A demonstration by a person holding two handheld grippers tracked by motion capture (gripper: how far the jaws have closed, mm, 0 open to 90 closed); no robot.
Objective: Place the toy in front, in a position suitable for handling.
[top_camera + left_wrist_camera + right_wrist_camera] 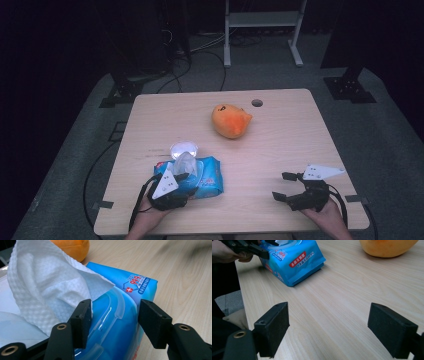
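On the near left part of the tabletop [280, 145] lies a blue wet-wipe pack [207, 175], a white wipe [45, 287] standing out of its opened lid. The left claw [113, 320] straddles the lid's rim, half-wide, pressing nothing. The right claw [337, 330] rests wide apart and bare near the right edge, an orange plush toy [231, 120] farther back.

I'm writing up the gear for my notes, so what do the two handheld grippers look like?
Both are black. The left gripper and the right gripper each carry a grey three-cornered plate with small dark dots on top, and a black cable trails from each. In the gripper views the jaws end in blocky, matte black pads with brass-coloured rivets at the joints.
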